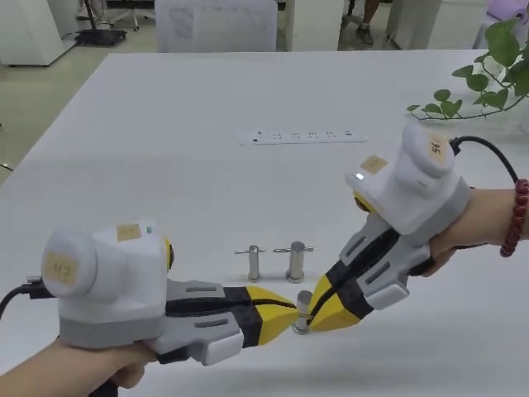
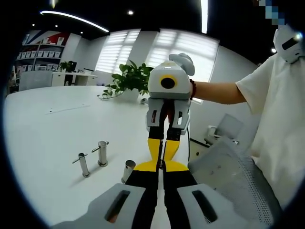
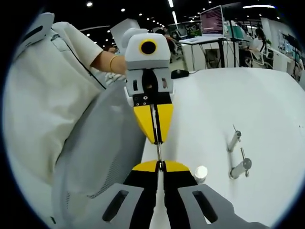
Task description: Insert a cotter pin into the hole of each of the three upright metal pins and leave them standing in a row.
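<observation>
Two upright metal pins (image 1: 254,261) (image 1: 296,260) stand side by side on the white table (image 1: 165,165), each with a cotter pin through its top. A third metal pin (image 1: 302,313) stands just in front of them, its hole bare; it shows as well in the left gripper view (image 2: 128,171) and the right gripper view (image 3: 200,173). My left gripper (image 1: 292,304) and right gripper (image 1: 313,314) meet tip to tip right beside it. Both are shut, and a thin cotter pin (image 3: 158,152) spans from one pair of tips to the other.
A white power strip (image 1: 302,136) lies further back on the table, and a green plant (image 1: 488,74) hangs over the far right corner. A grey mesh chair (image 3: 95,157) and the person's white-clad torso (image 2: 276,124) are close to the table's near edge.
</observation>
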Demonstrator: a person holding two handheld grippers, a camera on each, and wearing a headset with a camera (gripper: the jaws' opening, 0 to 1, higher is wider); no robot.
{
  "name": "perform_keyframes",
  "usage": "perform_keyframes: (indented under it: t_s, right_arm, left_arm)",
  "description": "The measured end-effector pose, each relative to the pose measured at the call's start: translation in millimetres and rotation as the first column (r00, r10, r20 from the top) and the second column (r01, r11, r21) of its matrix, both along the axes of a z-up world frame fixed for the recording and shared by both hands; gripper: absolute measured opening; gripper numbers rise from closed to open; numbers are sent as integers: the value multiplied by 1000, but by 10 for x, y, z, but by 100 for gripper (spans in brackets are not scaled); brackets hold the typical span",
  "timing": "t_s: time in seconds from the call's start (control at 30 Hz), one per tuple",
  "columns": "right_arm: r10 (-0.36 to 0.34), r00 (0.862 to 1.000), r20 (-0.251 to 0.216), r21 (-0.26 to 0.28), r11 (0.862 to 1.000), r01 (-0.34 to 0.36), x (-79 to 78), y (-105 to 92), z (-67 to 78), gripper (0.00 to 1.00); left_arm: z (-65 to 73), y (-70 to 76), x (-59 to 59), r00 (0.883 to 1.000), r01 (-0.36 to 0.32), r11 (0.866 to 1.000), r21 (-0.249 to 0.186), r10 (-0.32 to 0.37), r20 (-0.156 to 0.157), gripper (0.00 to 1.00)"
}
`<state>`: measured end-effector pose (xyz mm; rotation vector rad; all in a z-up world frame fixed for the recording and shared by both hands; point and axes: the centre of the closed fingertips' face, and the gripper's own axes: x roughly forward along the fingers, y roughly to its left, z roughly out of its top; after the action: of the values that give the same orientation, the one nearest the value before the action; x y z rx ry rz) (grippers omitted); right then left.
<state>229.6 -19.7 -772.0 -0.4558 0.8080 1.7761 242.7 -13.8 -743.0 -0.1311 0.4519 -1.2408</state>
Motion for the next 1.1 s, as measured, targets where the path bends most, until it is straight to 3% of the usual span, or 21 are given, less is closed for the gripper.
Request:
perform_keyframes:
  t_s: [0.33,0.57,0.8,1.1]
  right_arm:
    - [11,999,36,-24,1000,-10,-28,-19,-11,3]
    - [0,998,55,-75,997,4,3,-76,-46,3]
    - [-43,996,80,-156,986,55,107,-211,-121,3]
    - [-62,990,123,-231,969,89,216,-346,-187,3]
  left_arm:
    - [-27,-18,-12,1000,-3,1000,20,2,27,1]
    - [-58,-45,2,998,-22,999,39,20,52,3]
    - [-67,0,83,995,-77,997,25,75,70,20]
    - [-88,34,167,987,-124,992,21,121,102,32]
